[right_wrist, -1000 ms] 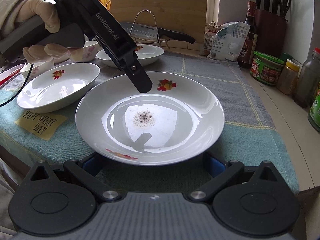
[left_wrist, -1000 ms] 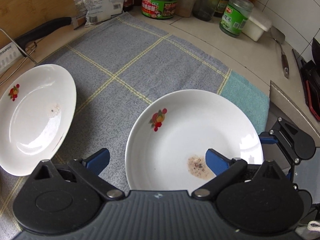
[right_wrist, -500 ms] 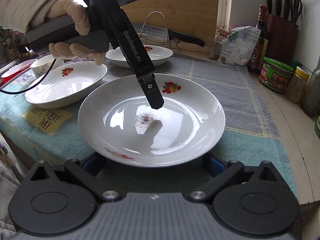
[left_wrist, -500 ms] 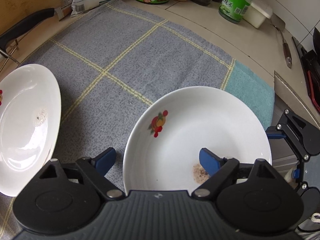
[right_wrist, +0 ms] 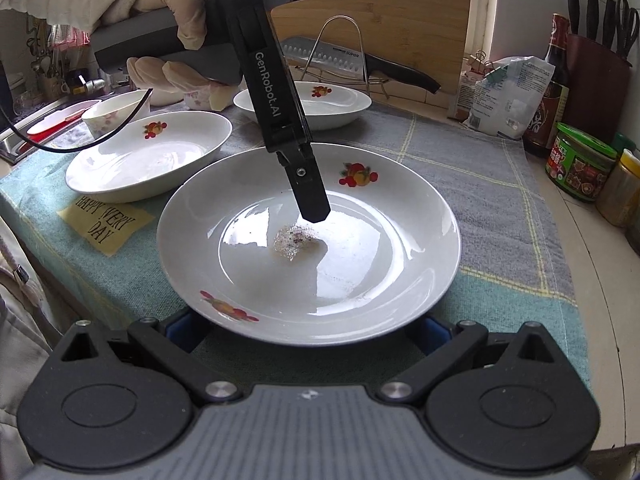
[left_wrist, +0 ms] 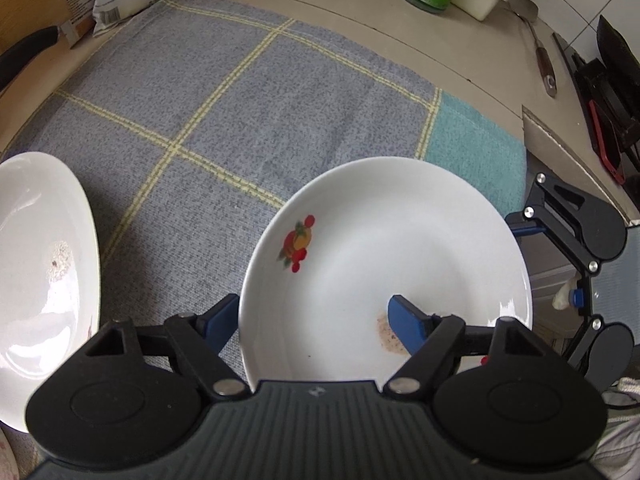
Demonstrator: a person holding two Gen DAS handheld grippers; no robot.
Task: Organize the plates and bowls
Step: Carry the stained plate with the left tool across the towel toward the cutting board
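A white plate (left_wrist: 380,240) with fruit prints and a speck of residue lies on the checked cloth (left_wrist: 240,112). My left gripper (left_wrist: 312,320) points down over the plate's rim. One blue finger (left_wrist: 404,320) is inside the plate by the residue and the other (left_wrist: 222,320) is outside the rim. Its jaws are closing with the rim between them, and the pads are not touching it. In the right wrist view the inner finger (right_wrist: 308,192) hangs just above the plate (right_wrist: 360,240). My right gripper (right_wrist: 308,332) is open, its fingers spread low under the near rim.
A second white dish (right_wrist: 152,156) lies to the left and a third (right_wrist: 320,100) behind, with a small bowl (right_wrist: 116,114) further left. A knife on a wire rack (right_wrist: 360,60), jars (right_wrist: 576,164), a bottle and a bag line the back and right. A yellow note (right_wrist: 104,224) lies near the counter edge.
The left gripper's jaws have narrowed around the plate's rim, and it has come lower and closer to the plate. Its inner finger now hangs by the residue. The right gripper stays put.
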